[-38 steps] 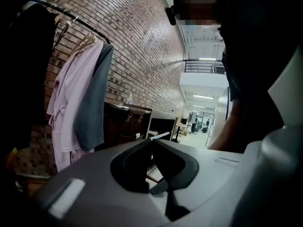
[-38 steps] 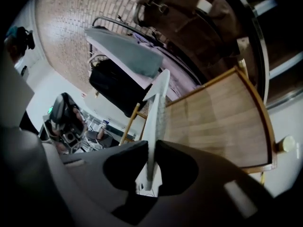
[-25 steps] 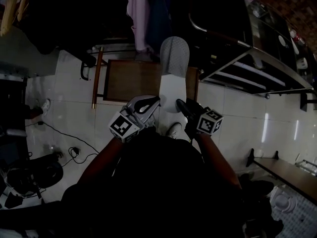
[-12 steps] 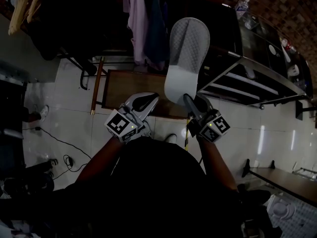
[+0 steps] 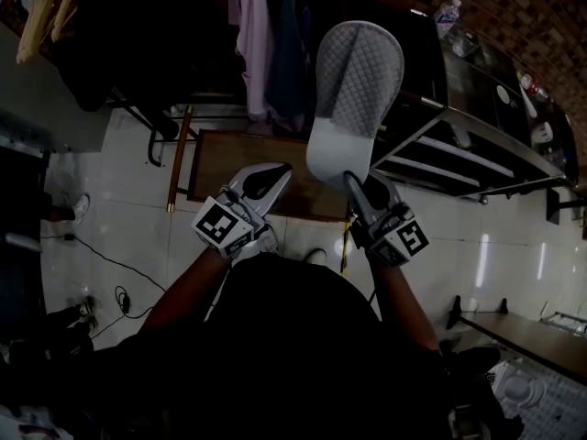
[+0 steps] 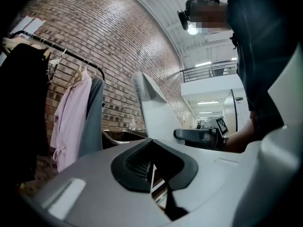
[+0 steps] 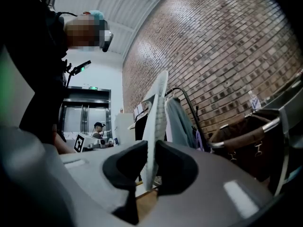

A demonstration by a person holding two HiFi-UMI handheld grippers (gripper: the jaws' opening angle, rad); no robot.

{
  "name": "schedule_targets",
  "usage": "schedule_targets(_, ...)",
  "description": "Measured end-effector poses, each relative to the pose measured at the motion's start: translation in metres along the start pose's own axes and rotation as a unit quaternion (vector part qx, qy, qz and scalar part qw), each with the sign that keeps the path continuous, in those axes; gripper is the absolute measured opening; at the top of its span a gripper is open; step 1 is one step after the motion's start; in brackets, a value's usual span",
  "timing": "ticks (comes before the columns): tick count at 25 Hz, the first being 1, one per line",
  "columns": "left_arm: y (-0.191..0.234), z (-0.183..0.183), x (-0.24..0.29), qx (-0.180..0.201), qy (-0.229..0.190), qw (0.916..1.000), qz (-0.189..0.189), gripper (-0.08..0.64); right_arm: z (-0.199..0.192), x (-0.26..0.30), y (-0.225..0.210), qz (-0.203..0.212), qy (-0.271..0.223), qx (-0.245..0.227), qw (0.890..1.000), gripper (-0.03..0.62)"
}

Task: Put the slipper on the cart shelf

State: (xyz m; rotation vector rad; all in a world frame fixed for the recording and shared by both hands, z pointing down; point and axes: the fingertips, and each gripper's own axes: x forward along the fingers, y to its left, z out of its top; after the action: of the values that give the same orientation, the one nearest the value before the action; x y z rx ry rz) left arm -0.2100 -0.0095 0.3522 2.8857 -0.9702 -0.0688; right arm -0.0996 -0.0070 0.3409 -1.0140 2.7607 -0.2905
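A grey slipper (image 5: 356, 81) with a quilted inner face stands up in the air, heel end pinched between the jaws of my right gripper (image 5: 351, 181). Its toe reaches over the near end of the black cart (image 5: 463, 122). In the right gripper view the slipper (image 7: 156, 122) shows edge-on, with the right gripper (image 7: 150, 167) shut on its lower end. My left gripper (image 5: 269, 180) hovers just left of the slipper, its jaws together and nothing between them. The left gripper view has the left gripper (image 6: 152, 171) low, and the slipper (image 6: 154, 110) rising to the right.
A brown wooden stool (image 5: 243, 159) stands on the white tiled floor below the grippers. Garments hang on a rack (image 5: 261, 35) at the back. A water bottle (image 5: 447, 9) sits on the cart's top. Cables (image 5: 119, 291) lie on the floor at left.
Both grippers have risen, the right one more. The slipper has come up with it and turned, so its quilted face now shows and its toe overlaps the cart.
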Motion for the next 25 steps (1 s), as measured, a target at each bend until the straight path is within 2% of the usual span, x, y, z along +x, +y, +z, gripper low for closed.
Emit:
schedule_targets(2, 0.001, 0.001, 0.000, -0.003, -0.009, 1.0000, -0.001, 0.000, 0.000, 0.000, 0.000, -0.001, -0.001, 0.001, 1.000, 0.060)
schedule_targets(8, 0.001, -0.001, 0.001, 0.005, 0.006, 0.9999, -0.010, 0.000, -0.001, 0.000, -0.003, -0.007, 0.000, 0.005, 1.000, 0.060)
schedule_targets(14, 0.004, -0.006, 0.008, 0.003, 0.006, 0.9995, -0.032, 0.000, -0.001, 0.000, -0.005, -0.030, -0.003, 0.004, 1.000, 0.060)
schedule_targets(19, 0.001, -0.010, 0.024, -0.004, 0.013, 0.9974, -0.070, 0.000, -0.002, -0.008, -0.014, -0.065, -0.005, 0.002, 0.998, 0.060)
schedule_targets(25, -0.012, -0.022, 0.047, -0.013, 0.007, 0.9880, -0.153, 0.000, -0.011, -0.038, -0.021, -0.151, -0.006, -0.003, 0.988, 0.060)
